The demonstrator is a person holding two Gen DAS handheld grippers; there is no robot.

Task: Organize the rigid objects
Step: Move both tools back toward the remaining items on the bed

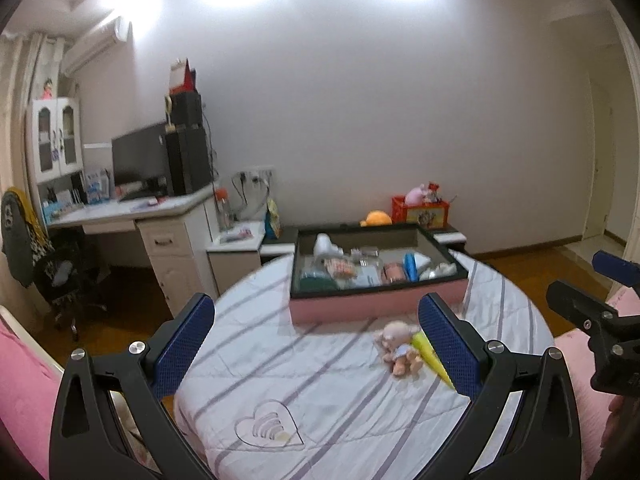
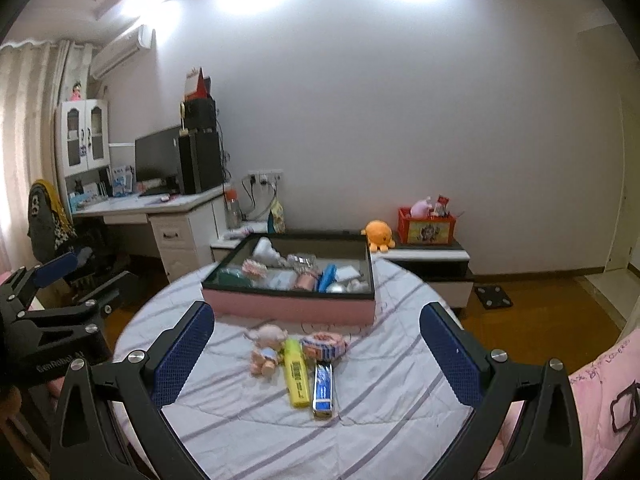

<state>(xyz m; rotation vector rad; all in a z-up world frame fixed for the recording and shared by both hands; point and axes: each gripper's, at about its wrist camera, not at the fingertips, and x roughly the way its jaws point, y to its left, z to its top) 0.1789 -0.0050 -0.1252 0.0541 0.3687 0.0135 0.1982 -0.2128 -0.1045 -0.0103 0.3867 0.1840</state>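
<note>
A pink box (image 2: 288, 306) with a dark rim holds several small items at the far side of a round striped table (image 2: 380, 420); it also shows in the left wrist view (image 1: 360, 308). In front of it lie a small pink doll (image 2: 265, 348), a yellow highlighter (image 2: 297, 376), a blue harmonica (image 2: 322, 390) and an orange-and-blue roll (image 2: 323, 346). The left wrist view shows the doll (image 1: 398, 346) and the highlighter (image 1: 430, 354), partly behind a finger. My right gripper (image 2: 316, 354) is open and empty above the loose items. My left gripper (image 1: 316, 338) is open and empty.
A white desk (image 2: 160, 208) with a monitor stands at the left, a dark chair (image 2: 56, 224) beside it. A low cabinet (image 2: 424, 258) behind the table carries an orange plush (image 2: 379, 234) and a red crate (image 2: 426, 228). Pink bedding (image 2: 592, 384) lies at the right.
</note>
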